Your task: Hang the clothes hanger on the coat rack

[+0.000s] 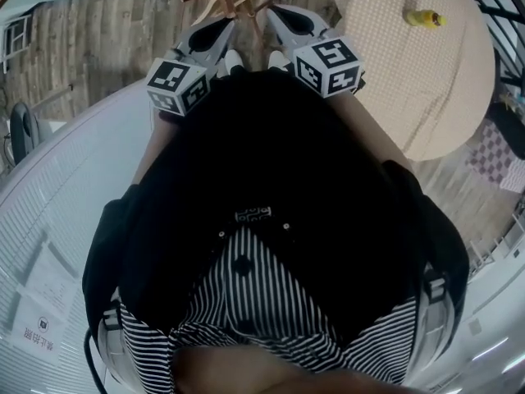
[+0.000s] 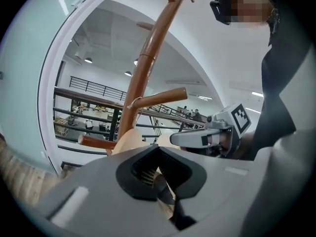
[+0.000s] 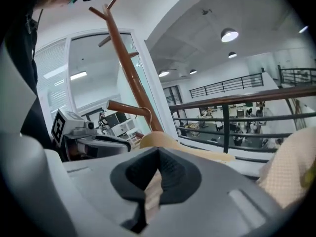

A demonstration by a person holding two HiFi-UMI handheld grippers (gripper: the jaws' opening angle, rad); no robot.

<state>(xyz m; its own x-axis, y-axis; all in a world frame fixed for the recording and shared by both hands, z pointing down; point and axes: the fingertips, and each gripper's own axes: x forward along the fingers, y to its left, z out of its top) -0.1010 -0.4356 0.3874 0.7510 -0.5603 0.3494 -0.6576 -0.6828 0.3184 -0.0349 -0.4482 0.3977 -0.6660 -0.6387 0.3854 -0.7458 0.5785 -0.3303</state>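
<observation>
The clothes hanger [image 3: 165,141] sits at the coat rack [image 3: 129,65]. In the right gripper view its pale shoulder rises at 12 o'clock just above the jaws, and its thin hook [image 3: 144,111] appears to curl over a lower peg [image 3: 123,106] close to the pole, at about 11 o'clock from the shoulder. The right gripper [image 3: 157,172] has its jaws pressed together on a strip of the hanger's wood. The left gripper [image 2: 159,169] is likewise clamped on the other arm, with pale wood showing between its ribbed pads.

The likely trouble is the hook. It is slender and the peg looks smooth and rounded, so if it is only resting on top and not fully seated, letting go could let it slide outward and off. Releasing one side before the other would probably make the hanger swing or twist on the peg. A tug while both grippers grip could rock the slim pole.

The hanger is light, unfinished-looking wood with a broad curved shoulder. The rack is darker reddish-brown wood, a slanting round pole with short cylindrical pegs branching off. In the head view the rack is at 12 o'clock, and a round table [image 1: 410,97] under a beige woven cloth is at 1 to 2 o'clock, with a small yellow object [image 1: 425,18] on it.
</observation>
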